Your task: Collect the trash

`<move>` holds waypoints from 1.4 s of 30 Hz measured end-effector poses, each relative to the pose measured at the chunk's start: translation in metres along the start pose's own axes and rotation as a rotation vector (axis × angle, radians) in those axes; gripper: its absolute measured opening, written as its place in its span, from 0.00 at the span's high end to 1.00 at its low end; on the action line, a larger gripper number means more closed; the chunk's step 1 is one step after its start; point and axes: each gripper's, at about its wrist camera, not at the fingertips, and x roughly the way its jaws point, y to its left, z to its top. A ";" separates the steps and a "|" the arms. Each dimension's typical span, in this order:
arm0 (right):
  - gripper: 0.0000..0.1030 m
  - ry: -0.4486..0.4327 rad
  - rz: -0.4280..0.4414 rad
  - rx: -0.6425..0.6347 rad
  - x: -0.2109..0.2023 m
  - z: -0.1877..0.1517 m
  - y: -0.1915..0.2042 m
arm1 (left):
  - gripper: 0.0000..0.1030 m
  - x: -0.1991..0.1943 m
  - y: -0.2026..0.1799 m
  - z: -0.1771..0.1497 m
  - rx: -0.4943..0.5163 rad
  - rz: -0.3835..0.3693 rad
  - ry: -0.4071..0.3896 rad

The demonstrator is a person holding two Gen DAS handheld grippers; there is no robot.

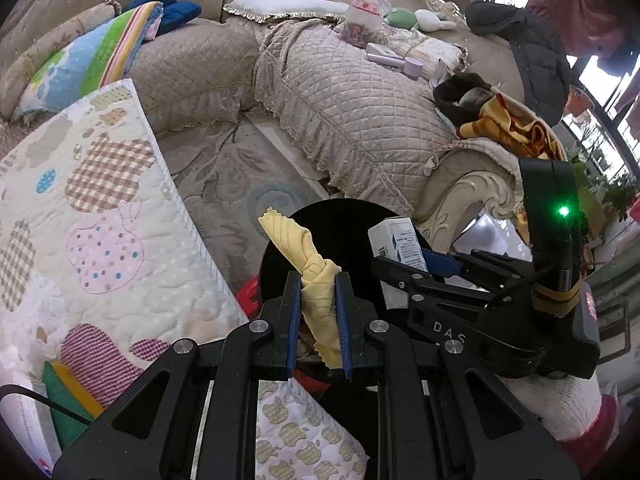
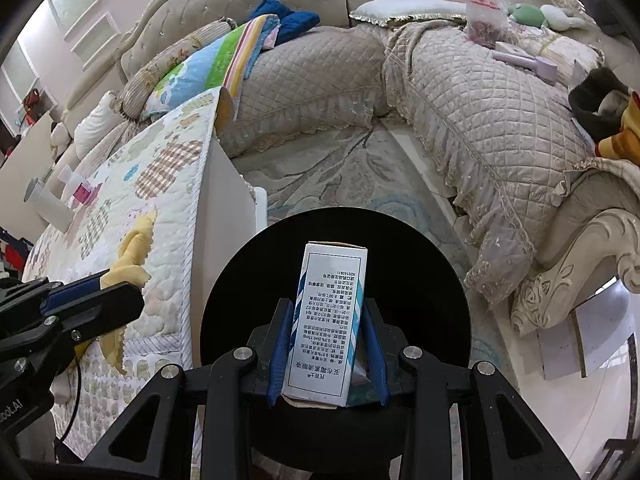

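Overall, a living room: a large beige quilted sofa (image 1: pixel 360 92) curves round the back and right side, its seats fringed with lace. Patterned grey-blue rug (image 1: pixel 224 184) on the floor between sofa and near furniture. At left, a white bench (image 2: pixel 228 208) covered by a quilted patchwork cloth (image 1: pixel 100 216) with pastel apple shapes; the cloth hangs over the bench edge. Striped blue-green pillow (image 1: pixel 88 64) and a folded blue blanket (image 1: pixel 176 8) lie on the sofa's left end; white frilled cushion (image 1: pixel 280 4), clear plastic bag (image 1: pixel 362 16) and a lilac toy hammer (image 1: pixel 400 64) further right. Dark jacket (image 1: pixel 524 40) draped over the sofa's right arm. Window with daylight at far right.

Below both tools, a round black bin opening (image 2: pixel 420 264), dark inside, standing on the floor just beside the bench.

Left tool (image 1: pixel 318 312): blue pads pinching a knotted yellow cloth (image 1: pixel 312 272), held upright, its pinked tail sticking up and left over the bin's rim area.

Right tool (image 2: pixel 326 344): pads clamped on the long sides of a small white-and-blue carton (image 2: pixel 332 316) printed with text, its far end pointing into the black opening. From the left wrist view the carton sits just right of the yellow cloth, the two tools side by side, apart.
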 end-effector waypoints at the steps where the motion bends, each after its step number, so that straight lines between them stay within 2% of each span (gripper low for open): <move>1: 0.68 0.000 0.000 0.004 0.000 0.000 -0.001 | 0.85 0.000 0.001 0.001 -0.008 -0.007 0.000; 3: 0.68 -0.005 -0.001 0.023 0.000 0.001 -0.003 | 0.80 0.001 0.002 0.001 -0.016 -0.026 0.000; 4: 0.68 -0.008 0.001 0.035 0.000 0.002 -0.005 | 0.72 0.001 0.003 0.002 -0.021 -0.032 0.001; 6: 0.64 -0.005 -0.005 0.051 0.001 0.003 -0.008 | 0.62 0.001 0.005 0.002 -0.034 -0.040 0.002; 8: 0.57 -0.006 -0.002 0.053 0.002 0.003 -0.008 | 0.62 0.001 0.007 0.001 -0.045 -0.046 0.000; 19: 0.57 -0.018 -0.022 0.016 -0.002 -0.004 0.008 | 0.62 -0.020 0.019 -0.006 -0.068 -0.019 -0.017; 27: 0.57 -0.049 -0.022 -0.021 -0.012 -0.006 0.039 | 0.62 -0.052 0.038 -0.020 -0.090 0.035 -0.046; 42: 0.57 -0.028 0.007 -0.126 -0.009 -0.017 0.112 | 0.62 -0.106 0.103 -0.062 -0.116 0.140 -0.068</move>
